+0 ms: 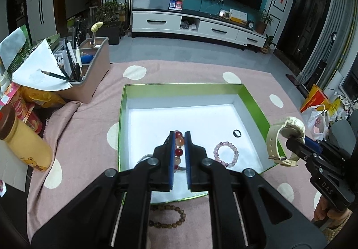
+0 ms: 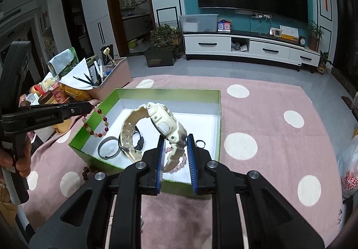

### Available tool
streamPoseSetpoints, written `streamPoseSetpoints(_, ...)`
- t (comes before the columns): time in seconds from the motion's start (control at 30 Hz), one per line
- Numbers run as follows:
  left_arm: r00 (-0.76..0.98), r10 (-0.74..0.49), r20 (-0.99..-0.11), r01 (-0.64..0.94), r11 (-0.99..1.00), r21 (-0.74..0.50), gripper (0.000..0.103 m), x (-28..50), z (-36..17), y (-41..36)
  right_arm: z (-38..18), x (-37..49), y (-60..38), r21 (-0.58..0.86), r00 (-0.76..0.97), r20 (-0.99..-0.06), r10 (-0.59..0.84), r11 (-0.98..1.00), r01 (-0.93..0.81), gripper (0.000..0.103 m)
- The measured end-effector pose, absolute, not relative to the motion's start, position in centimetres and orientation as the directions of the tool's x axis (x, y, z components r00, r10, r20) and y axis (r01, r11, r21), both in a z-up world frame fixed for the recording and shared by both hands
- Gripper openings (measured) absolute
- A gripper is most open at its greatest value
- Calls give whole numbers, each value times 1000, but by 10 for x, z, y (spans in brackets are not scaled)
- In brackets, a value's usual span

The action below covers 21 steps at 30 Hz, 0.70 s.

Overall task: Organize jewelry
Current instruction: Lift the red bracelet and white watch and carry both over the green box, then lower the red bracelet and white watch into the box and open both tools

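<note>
A green box (image 1: 183, 87) with a white floor lies on the pink dotted cloth. My left gripper (image 1: 179, 134) is shut on a red and orange bead bracelet (image 1: 179, 152) above the box's near part. In the right wrist view this left gripper (image 2: 90, 106) hangs the red bracelet (image 2: 96, 124) over the left wall of the box (image 2: 156, 92). My right gripper (image 2: 175, 137) is shut on the strap of a cream watch (image 2: 164, 124); the other view shows this right gripper (image 1: 295, 140) and watch (image 1: 287, 129) at the box's right edge. Inside lie a pale bead bracelet (image 1: 226, 153), a black ring (image 1: 236, 133), a silver bangle (image 2: 108, 147) and a black band (image 2: 139, 139).
A brown bead bracelet (image 1: 170, 217) lies on the cloth in front of the box. A pen organizer (image 1: 94, 65), snack packets (image 1: 38, 96) and a yellow bottle (image 1: 24, 141) crowd the left side. A plastic bag (image 1: 317, 119) sits beyond the cloth's right edge.
</note>
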<state>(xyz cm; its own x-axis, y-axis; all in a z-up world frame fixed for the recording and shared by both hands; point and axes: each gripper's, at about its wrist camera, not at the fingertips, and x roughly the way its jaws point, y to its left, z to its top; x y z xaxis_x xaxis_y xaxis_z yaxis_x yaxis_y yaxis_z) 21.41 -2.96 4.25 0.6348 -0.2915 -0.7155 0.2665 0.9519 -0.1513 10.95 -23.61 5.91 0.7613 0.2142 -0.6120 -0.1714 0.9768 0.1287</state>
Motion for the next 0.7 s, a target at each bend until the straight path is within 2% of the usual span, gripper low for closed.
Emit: streamPoseSetpoints(0.7,593,-255,-764,257,959,-121,8,235,11,-38,41,133,-234,129,732,-648,210,978,-166,20)
